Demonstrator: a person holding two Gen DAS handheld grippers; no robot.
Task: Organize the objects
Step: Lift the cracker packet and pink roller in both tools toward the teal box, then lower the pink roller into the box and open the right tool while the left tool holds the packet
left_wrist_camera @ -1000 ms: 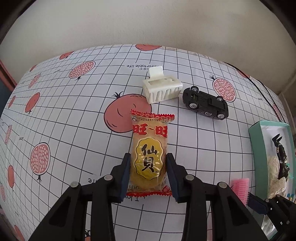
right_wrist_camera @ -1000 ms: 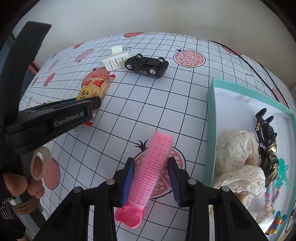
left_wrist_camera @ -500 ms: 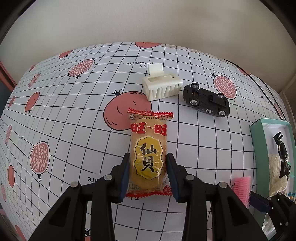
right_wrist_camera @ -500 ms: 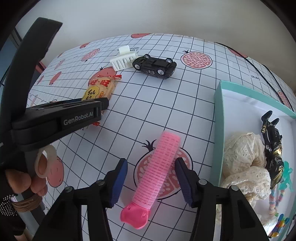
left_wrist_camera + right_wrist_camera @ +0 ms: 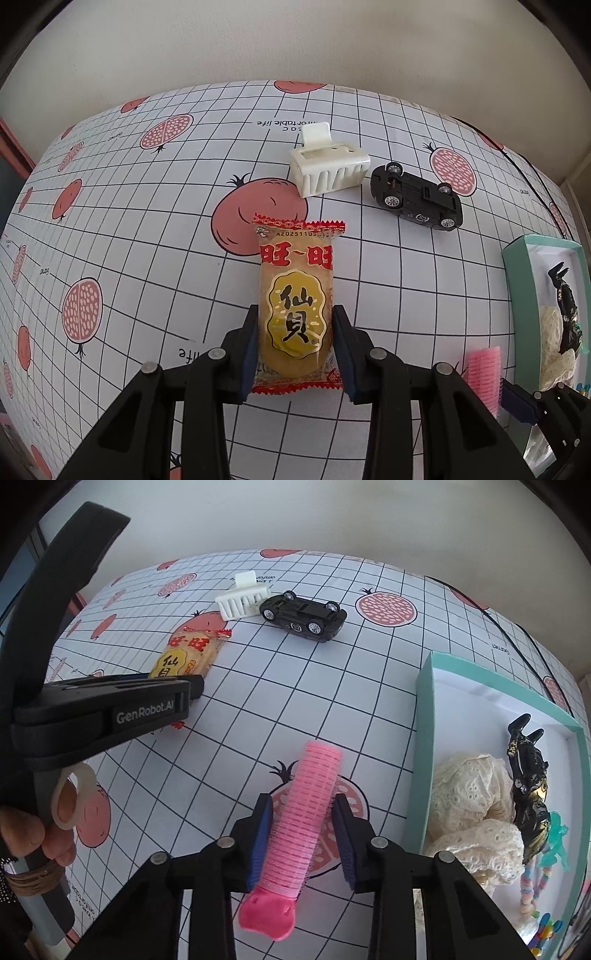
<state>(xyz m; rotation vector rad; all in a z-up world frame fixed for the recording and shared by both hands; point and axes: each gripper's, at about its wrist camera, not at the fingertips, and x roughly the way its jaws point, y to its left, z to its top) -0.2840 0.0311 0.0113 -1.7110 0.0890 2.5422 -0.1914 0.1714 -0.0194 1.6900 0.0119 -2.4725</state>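
A white tablecloth [image 5: 147, 229] is patterned with black grid lines and pink pomegranates. A yellow snack packet [image 5: 295, 314] is edged in red, a hair roller [image 5: 306, 812] is coloured pink, and a box [image 5: 424, 738] is rimmed in teal.

The snack packet [image 5: 294, 317] reads "旺~旺" in red, "仙贝" in black, with a code "A2025110…" along its top seal. The left gripper [image 5: 147, 710] carries "GenRobot.AI". The tablecloth [image 5: 147, 221] shows "life".

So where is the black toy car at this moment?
The black toy car lies upside down on the gridded tablecloth at the far side, just right of the white hair clip; the right wrist view shows them nearly touching, beyond the snack packet.
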